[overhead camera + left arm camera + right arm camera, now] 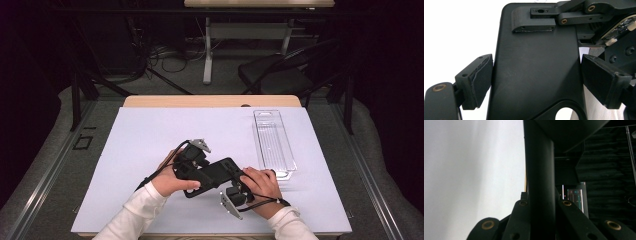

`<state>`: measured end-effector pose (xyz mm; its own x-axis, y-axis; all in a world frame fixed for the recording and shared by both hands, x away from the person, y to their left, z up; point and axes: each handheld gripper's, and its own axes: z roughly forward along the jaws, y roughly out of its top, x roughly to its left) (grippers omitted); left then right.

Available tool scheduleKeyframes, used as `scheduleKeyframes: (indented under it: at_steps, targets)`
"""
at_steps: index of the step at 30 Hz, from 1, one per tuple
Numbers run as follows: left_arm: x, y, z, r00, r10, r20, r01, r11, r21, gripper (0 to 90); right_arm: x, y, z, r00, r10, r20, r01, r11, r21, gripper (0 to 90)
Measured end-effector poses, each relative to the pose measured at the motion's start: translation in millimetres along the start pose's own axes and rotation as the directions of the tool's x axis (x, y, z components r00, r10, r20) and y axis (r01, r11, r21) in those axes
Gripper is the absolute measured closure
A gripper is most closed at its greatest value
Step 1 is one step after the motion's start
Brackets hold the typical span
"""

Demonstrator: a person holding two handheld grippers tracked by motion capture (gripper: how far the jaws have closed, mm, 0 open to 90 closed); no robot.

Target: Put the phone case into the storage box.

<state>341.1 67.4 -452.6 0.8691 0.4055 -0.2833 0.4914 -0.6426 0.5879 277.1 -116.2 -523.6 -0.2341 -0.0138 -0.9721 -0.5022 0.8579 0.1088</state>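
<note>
A flat black plate (216, 175) with rounded corners sits between the two hands, low over the white table cover (150, 135). My left gripper (200, 172) straddles the plate's left end. In the left gripper view its jaws (536, 75) stand wide, one pad on each long edge of the plate (534, 70). My right gripper (236, 182) comes in from the near right and is shut on the plate's far edge (534, 21). In the right gripper view (541, 205) the thin plate (540, 170) runs edge-on up between the two jaws.
A clear, long plastic tray (272, 142) lies on the right of the cover, just beyond the right hand. The table's wooden back edge (210, 101) lies further back. Behind the table are a folding chair (280, 75) and cables on the floor.
</note>
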Motion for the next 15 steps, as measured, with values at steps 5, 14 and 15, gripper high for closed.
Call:
scheduleKeyframes:
  at_steps: [5, 14, 15]
  targets:
    - [-0.5, -0.2, -0.3, 0.9999, -0.001, -0.011, 0.001, 1.0000, -0.002, 11.4, 0.0, 0.0, 0.1, 1.0000, -0.003, -0.004, 0.003, 1.000, -0.002, 87.0]
    - [-0.9, -0.2, -3.4, 0.9994, -0.007, -0.034, 0.007, 0.9998, -0.019, 6.5, 0.1, 0.1, -0.1, 1.0000, -0.005, -0.004, 0.005, 1.000, -0.004, 87.1]
    - [-0.8, -0.2, -4.4, 0.9993, -0.009, -0.035, 0.008, 0.9997, -0.023, 6.4, 0.2, 0.1, -0.1, 1.0000, -0.005, -0.004, 0.005, 1.000, -0.003, 87.1]
